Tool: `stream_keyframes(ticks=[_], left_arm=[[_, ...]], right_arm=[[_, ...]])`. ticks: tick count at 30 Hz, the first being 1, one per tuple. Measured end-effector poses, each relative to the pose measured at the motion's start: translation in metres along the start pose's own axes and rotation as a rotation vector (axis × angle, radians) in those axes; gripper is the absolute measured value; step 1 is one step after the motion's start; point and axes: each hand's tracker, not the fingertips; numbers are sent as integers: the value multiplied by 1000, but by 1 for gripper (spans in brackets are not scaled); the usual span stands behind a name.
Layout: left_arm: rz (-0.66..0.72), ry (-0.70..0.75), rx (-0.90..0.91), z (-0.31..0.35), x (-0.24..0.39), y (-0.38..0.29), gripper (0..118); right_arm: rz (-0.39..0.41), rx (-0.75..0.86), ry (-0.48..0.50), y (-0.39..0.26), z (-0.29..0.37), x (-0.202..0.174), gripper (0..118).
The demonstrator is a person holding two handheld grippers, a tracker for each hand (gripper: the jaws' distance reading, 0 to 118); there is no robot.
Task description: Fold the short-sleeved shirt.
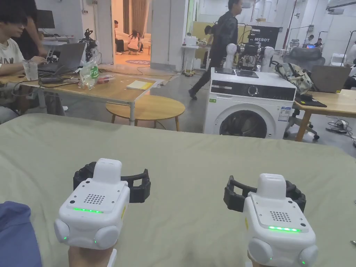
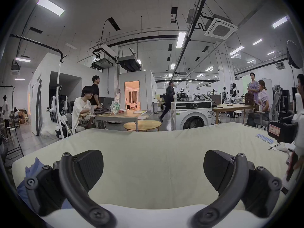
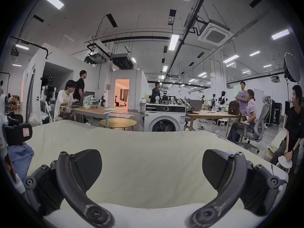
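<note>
Right at the near edge, both tools hover side by side over the pale green bed sheet, each one held up by a hand from below. The left gripper has its jaws spread wide with nothing but sheet between them, and the right gripper matches it, jaws wide apart and empty. Off to the left, just beside the left tool, a bunched blue shirt lies on the sheet at the near left corner; its own camera catches a crumpled blue edge by the left jaw, and the right gripper view sees the same heap past the other tool. Neither tool touches it. Beyond the far edge of the bed stands a white washing machine, with a low round wooden table to its left. Further left, a person sits at a laptop on a long desk, and deeper in the room another person walks across the floor.
</note>
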Motion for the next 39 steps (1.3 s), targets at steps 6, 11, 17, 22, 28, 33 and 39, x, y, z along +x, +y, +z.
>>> stream_keyframes(ticks=[6,11,17,22,28,33,39], left_arm=[[3,7,-5,0,1,-1,118],[5,12,-2,-1,0,0,118],[24,18,-2,0,-3,2,118],[25,16,-8,-1,-4,1,118],[23,20,15,5,-3,1,103],[9,38,16,4,-5,4,34],[-6,68,15,8,-11,4,0]], right_arm=[[0,3,-6,1,-1,1,118],[0,7,-7,2,-1,2,118],[-5,11,-6,4,-1,1,118],[-2,11,-6,3,-1,-1,118],[-10,15,-10,3,2,-1,115],[-5,34,-26,5,6,-2,53],[-13,50,13,9,9,-1,0]])
